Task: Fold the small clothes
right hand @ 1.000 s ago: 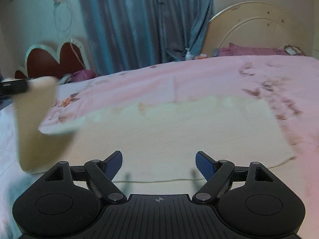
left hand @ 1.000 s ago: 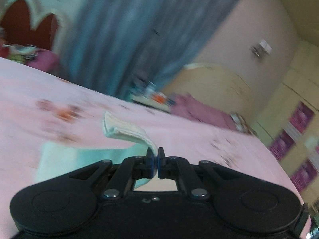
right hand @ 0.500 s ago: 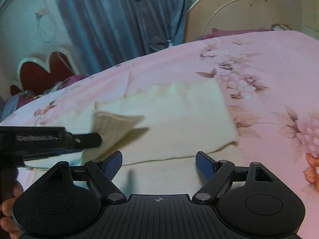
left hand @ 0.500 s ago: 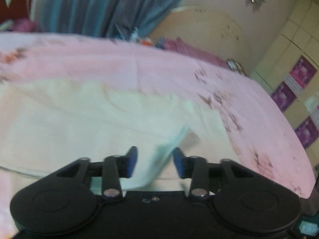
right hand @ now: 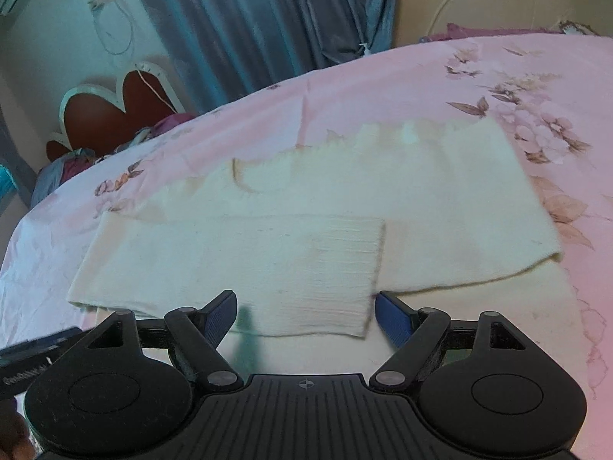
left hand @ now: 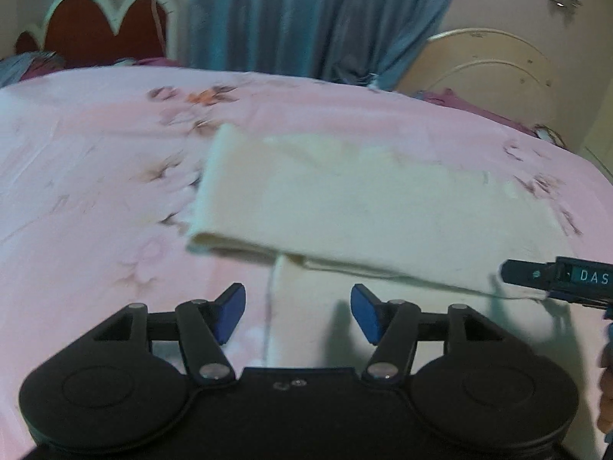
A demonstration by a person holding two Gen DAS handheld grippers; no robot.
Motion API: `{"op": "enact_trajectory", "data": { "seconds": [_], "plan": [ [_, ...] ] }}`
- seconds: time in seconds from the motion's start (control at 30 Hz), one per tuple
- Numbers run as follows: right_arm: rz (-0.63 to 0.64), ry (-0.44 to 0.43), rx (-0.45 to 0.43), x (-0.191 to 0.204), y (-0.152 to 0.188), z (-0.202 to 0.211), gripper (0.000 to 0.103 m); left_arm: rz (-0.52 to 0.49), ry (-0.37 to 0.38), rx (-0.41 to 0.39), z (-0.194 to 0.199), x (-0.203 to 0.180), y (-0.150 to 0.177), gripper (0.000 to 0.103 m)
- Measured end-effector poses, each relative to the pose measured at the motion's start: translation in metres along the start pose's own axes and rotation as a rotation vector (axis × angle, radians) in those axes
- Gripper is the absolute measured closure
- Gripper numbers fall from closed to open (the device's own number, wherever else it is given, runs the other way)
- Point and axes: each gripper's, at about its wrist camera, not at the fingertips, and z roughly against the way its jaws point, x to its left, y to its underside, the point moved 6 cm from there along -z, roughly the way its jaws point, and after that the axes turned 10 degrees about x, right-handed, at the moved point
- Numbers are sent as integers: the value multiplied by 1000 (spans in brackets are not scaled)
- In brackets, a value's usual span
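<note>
A cream knitted garment (right hand: pixel 345 207) is spread across the middle of the frame on the pink floral bed (right hand: pixel 383 88), one sleeve (right hand: pixel 245 264) folded over its body. The left claw (left hand: pixel 298 312) is seen released and opening, nothing between its pads. The right claw (right hand: pixel 304 314) is closing, unclenched, with the sleeve cuff lying between its pads.

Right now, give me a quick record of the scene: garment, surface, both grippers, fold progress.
garment: cream sweater, lying flat
surface: pink floral bedsheet
sleeve: folded across the body, ribbed cuff nearest the camera
left hand-held gripper: jaws opening, nothing between them
right hand-held gripper: jaws closing, cuff edge between them, not pressed
progress: partly folded
</note>
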Motion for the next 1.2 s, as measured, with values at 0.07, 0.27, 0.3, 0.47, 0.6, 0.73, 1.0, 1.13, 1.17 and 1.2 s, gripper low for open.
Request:
{"op": "enact_trajectory", "data": {
  "seconds": [0.07,0.27,0.3,0.47,0.6,0.73,1.0,1.13,1.17,1.2],
  "plan": [
    [-10,-11,19,0,0,-4,94,12,-14,-1,-7,3,-3,44],
    [58,-4,-40,6,-10,10,100,20,-65,-19,-21,6,-8,44],
    [85,6,-72,7,-15,18,100,23,-71,-25,-22,6,-10,43],
    [175,64,-148,-4,-38,45,100,17,-93,-52,-29,6,-16,44],
    [179,131,-113,-35,-41,41,100,26,-99,-74,-30,10,-20,51],
    [138,143,-48,-65,-34,28,100,17,-88,-94,-29,10,-21,64],
    [109,191,0,-93,-25,10,100,-23,-50,-110,-32,5,-19,92],
    [99,190,-10,-92,-25,20,100,-54,-36,-101,-24,2,-21,93],
    [99,190,-5,-94,-23,20,100,-47,-28,-91,-23,3,-22,92],
    [98,195,0,-96,-21,20,100,-33,-18,-87,-20,5,-23,87]
  ]
}}
